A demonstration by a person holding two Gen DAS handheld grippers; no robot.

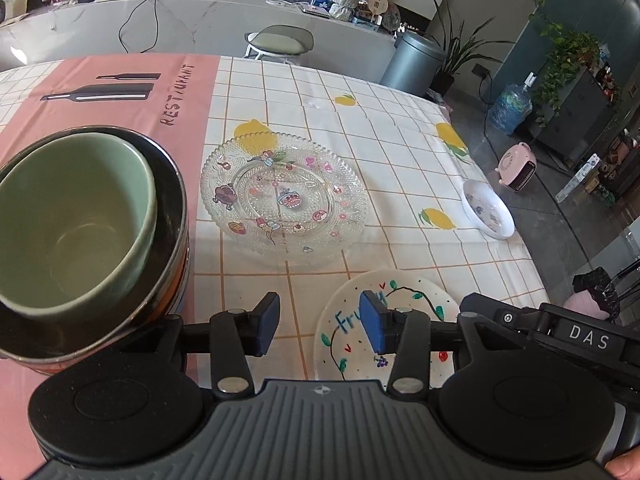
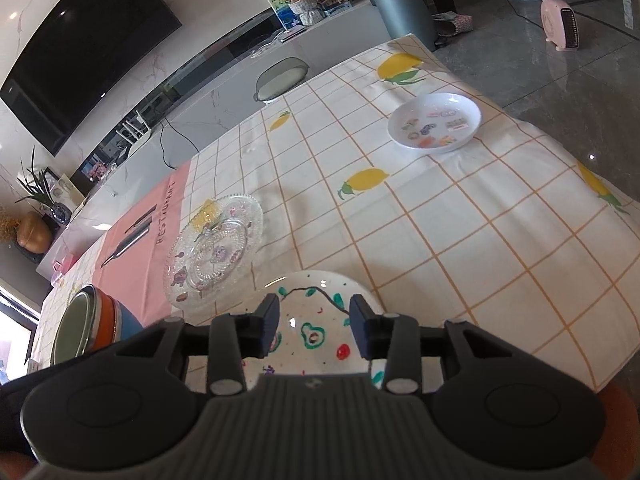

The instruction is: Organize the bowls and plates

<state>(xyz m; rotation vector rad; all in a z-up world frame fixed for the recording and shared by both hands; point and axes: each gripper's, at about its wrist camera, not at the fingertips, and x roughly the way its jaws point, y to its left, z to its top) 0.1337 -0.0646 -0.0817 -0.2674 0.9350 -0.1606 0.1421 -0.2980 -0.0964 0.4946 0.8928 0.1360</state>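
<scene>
Left claw hovering above the surface, jaws apart, nothing between the blue pads. Pointed down at the near edge of a white painted plate with blue lettering and green leaves, lying flat on the checked lemon-print cloth. No contact visible between pads and plate.

Right claw also apart and empty, held over the same painted plate, seen here with an avocado drawing and red marks between the two fingers. Whether the fingertips touch the plate: cannot tell, though a gap seems likely.

Beyond the painted plate, a clear glass plate with cartoon stickers, flat on the cloth, just beside the pink placemat printed with bottles and a word. On that placemat, to the left, a stack of bowls: a pale green bowl nested tilted inside a dark, metal-rimmed one, orange and blue bands showing below. Same stack at the left edge of the right wrist view.

Well apart, near the far right edge of the surface, a small white dish with coloured pictures inside, upright on the cloth.

Past the surface: a stool, a grey bin, a pink heater on the floor.
</scene>
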